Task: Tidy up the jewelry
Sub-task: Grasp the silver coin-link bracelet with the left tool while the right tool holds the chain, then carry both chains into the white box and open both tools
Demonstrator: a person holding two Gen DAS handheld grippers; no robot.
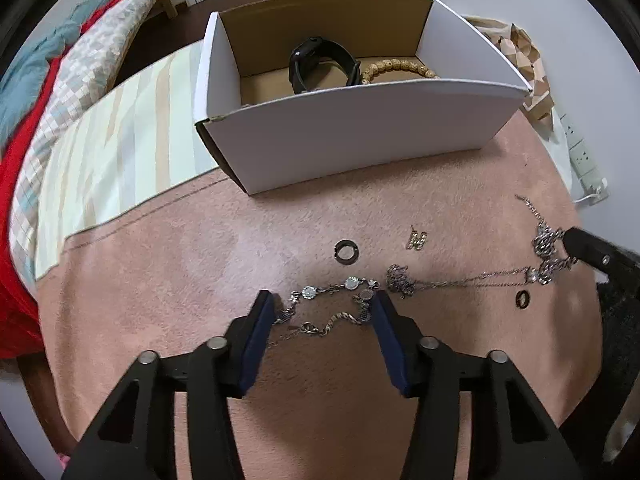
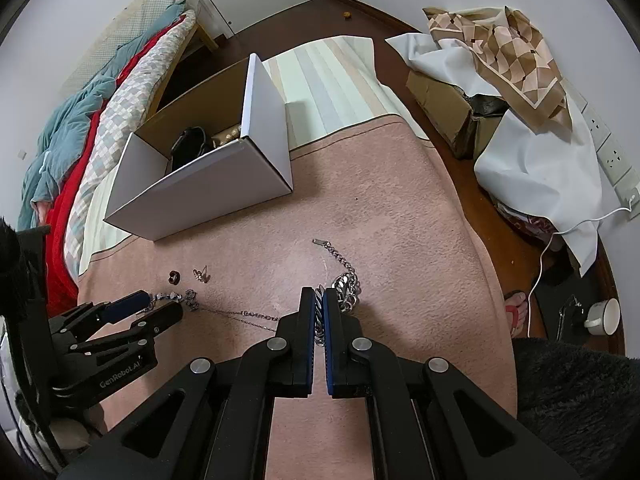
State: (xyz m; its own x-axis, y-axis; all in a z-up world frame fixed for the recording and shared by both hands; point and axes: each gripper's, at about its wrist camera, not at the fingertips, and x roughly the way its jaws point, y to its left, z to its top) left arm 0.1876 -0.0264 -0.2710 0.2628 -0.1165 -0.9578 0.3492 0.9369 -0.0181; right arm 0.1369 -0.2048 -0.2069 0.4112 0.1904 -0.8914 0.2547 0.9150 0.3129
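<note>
You are holding your left gripper (image 1: 324, 308) wide open, low over the pink blanket (image 1: 160, 280). A thin chain with little round discs (image 1: 332, 304) is lying right between its two blue pads (image 1: 260, 320), curled in a loop. The pads are sitting on either side of it, not squeezing it yet, as far as the left view shows.

Your right gripper (image 2: 319, 304) is pinched shut on a thick silver chain (image 2: 344, 280). Some links are sitting between the fingers, and the rest is trailing out ahead of the tips onto the blanket. From the right view, I think the chain is still resting on the blanket and is not lifted.

Past your left gripper, a dark ring (image 1: 346, 250) and a small gold charm (image 1: 417, 239) are waiting on the blanket. Another small ring (image 1: 522, 299) is lying off to its right, near a long fine necklace (image 1: 460, 280). This necklace is stretching between your two grippers.

The white box (image 1: 360, 136) is standing farther ahead of both grippers. A black watch (image 1: 320, 64) and a bead bracelet (image 1: 396, 70) are already lying inside it.

So you are in the picking-up step, with many pieces still outside the box. Next, I think you need to close the left pads on the disc chain. Then lift both chains slowly, because the fine necklace is lying close and could catch. After that, carry them forward over the box wall and let go inside.
</note>
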